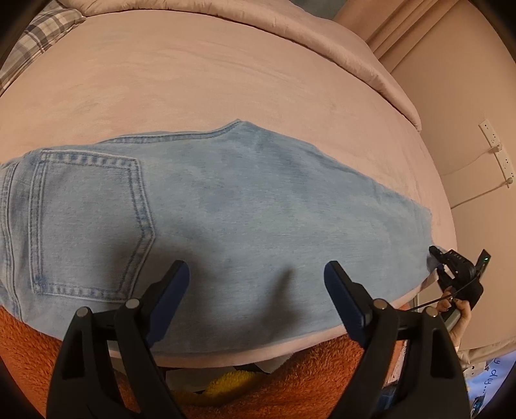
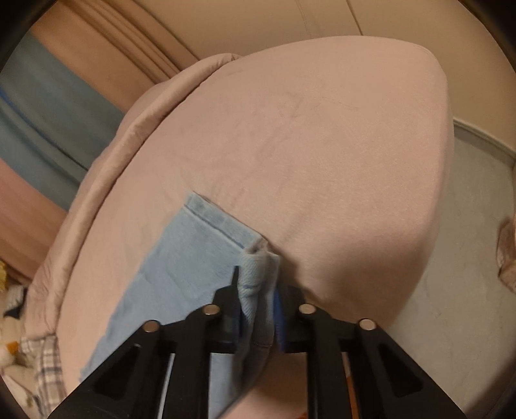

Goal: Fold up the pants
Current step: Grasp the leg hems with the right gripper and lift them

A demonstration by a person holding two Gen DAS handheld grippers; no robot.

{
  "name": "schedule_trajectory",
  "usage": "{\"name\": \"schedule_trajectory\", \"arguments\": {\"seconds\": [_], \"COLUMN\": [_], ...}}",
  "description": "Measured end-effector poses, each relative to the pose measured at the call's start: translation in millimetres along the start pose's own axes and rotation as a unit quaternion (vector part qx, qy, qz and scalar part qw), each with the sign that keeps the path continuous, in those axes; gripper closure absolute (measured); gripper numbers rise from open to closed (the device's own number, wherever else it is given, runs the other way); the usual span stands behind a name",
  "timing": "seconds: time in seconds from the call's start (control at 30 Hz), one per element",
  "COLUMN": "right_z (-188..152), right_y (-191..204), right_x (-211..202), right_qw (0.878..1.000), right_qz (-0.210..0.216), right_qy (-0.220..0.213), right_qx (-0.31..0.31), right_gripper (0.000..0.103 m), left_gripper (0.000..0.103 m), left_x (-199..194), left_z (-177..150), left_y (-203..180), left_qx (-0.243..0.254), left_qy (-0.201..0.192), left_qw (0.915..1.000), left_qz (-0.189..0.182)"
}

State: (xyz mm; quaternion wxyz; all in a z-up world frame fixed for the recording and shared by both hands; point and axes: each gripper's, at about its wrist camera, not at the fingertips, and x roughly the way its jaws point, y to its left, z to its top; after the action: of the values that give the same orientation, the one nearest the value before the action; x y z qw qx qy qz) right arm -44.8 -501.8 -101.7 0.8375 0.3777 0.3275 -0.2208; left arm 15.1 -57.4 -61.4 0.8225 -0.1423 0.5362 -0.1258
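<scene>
While the pants (image 1: 225,199) lie flat on the bed (image 1: 193,74), folded along their length with a back pocket (image 1: 90,222) facing up, the left gripper (image 1: 256,274) hangs above their near edge with its fingers (image 1: 175,280) spread wide and nothing between them. That pocket sits at the pants' left end, and a plaid pillow (image 1: 42,29) lies well beyond it at the bed's far left corner. At the pants' right end, the right gripper (image 1: 451,267) meets the cloth, with a hand (image 1: 458,309) behind it. From its own camera, the right gripper (image 2: 258,290) has its fingers (image 2: 230,299) drawn narrow, pinching a bunched corner of the pants (image 2: 180,258) at the hem (image 2: 222,222). Beyond the hem the bed (image 2: 322,145) is bare pink sheet. An orange fleece (image 1: 25,348) shows below the pants, off the bed's near edge.
</scene>
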Motion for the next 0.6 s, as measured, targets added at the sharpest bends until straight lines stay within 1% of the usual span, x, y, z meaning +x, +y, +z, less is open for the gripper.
{"name": "schedule_trajectory", "arguments": {"seconds": [0.03, 0.17, 0.23, 0.3, 0.37, 0.47, 0.6], "right_z": [0, 0, -2, -8, -17, -40, -74], "right_y": [5, 39, 65, 93, 115, 152, 192], "right_x": [-5, -38, -59, -78, -90, -99, -92], "right_qw": [1.000, 0.997, 0.991, 0.983, 0.976, 0.962, 0.943], "right_qz": [0.002, 0.053, 0.088, 0.132, 0.158, 0.196, 0.239], "right_qy": [-0.007, -0.037, -0.050, -0.050, -0.049, -0.033, 0.014], "right_qx": [-0.008, -0.049, -0.082, -0.116, -0.144, -0.189, -0.233], "right_gripper": [0.087, 0.087, 0.087, 0.087, 0.087, 0.087, 0.087], "left_gripper": [0.017, 0.017, 0.017, 0.017, 0.017, 0.017, 0.017], "left_x": [-2, -8, -12, -15, -18, -22, -26], "left_z": [0, 1, 2, 2, 2, 3, 2], "left_y": [1, 8, 12, 17, 21, 27, 35], "left_qx": [-0.001, -0.005, -0.011, -0.018, -0.023, -0.031, -0.042], "left_qy": [-0.002, -0.012, -0.017, -0.021, -0.024, -0.029, -0.033], "left_qw": [1.0000, 0.9999, 0.9998, 0.9996, 0.9994, 0.9990, 0.9984], "left_qz": [0.001, 0.007, 0.008, 0.008, 0.010, 0.016, 0.021]}}
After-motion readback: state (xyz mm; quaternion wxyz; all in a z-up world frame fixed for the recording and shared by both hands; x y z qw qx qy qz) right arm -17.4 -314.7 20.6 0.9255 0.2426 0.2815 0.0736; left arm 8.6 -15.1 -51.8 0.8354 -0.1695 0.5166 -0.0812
